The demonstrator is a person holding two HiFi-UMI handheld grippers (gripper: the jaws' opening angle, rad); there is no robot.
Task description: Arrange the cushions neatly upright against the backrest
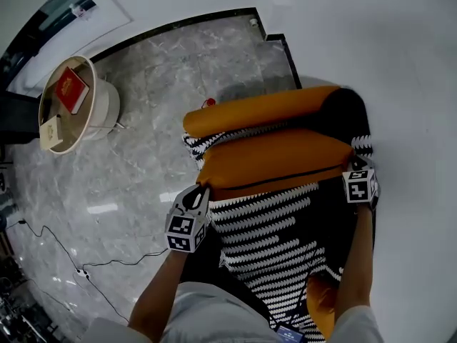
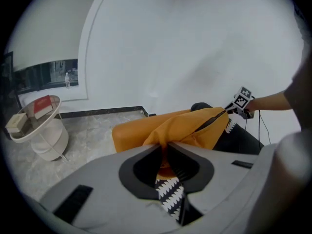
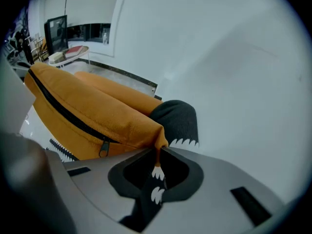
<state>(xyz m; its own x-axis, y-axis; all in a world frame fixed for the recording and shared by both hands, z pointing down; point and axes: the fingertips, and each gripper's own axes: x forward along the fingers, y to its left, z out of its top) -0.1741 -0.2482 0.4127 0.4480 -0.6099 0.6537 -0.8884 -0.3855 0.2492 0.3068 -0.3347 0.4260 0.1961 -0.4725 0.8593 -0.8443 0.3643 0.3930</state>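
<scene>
Left tongs [image 1: 202, 190] and right tongs [image 1: 355, 167] are each clamped narrow on an end corner of the orange cushion [image 1: 275, 161], biting fabric at the seam rather than the bulk. The two-corner hold keeps it level and stretched, zip edge toward the person, over the zigzag throw [image 1: 275, 238] and just in front of the orange backrest [image 1: 260, 111]. My read is it's being carried and is not yet leaned, with a dark cushion [image 1: 348, 109] at the backrest's right end.

Cushion [image 1: 275, 159] just before the backrest [image 1: 257, 109], over the seat [image 1: 271, 227]; side table [image 1: 107, 113] well apart, left.
</scene>
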